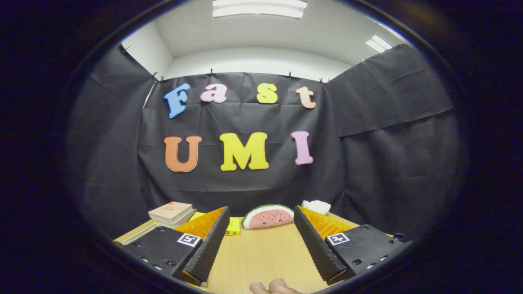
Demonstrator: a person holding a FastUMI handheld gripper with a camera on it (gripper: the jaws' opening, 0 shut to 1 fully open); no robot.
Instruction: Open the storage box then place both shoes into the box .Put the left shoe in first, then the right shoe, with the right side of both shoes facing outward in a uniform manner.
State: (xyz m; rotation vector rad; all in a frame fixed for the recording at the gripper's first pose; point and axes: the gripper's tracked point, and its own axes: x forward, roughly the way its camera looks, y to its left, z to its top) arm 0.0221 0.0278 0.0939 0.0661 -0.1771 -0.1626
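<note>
Jaws spread wide over the bare desk (261, 253), holding nothing. Watermelon-slice toy (268, 216) lies beyond them, books (170, 213) off to one side. Shoes, storage box: location cannot be told.

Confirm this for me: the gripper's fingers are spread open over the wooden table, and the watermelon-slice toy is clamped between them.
Not clamped. In the gripper view the gripper is open over the wooden table, but the watermelon-slice toy lies beyond the fingertips, near the booth wall, untouched by either finger.
</note>
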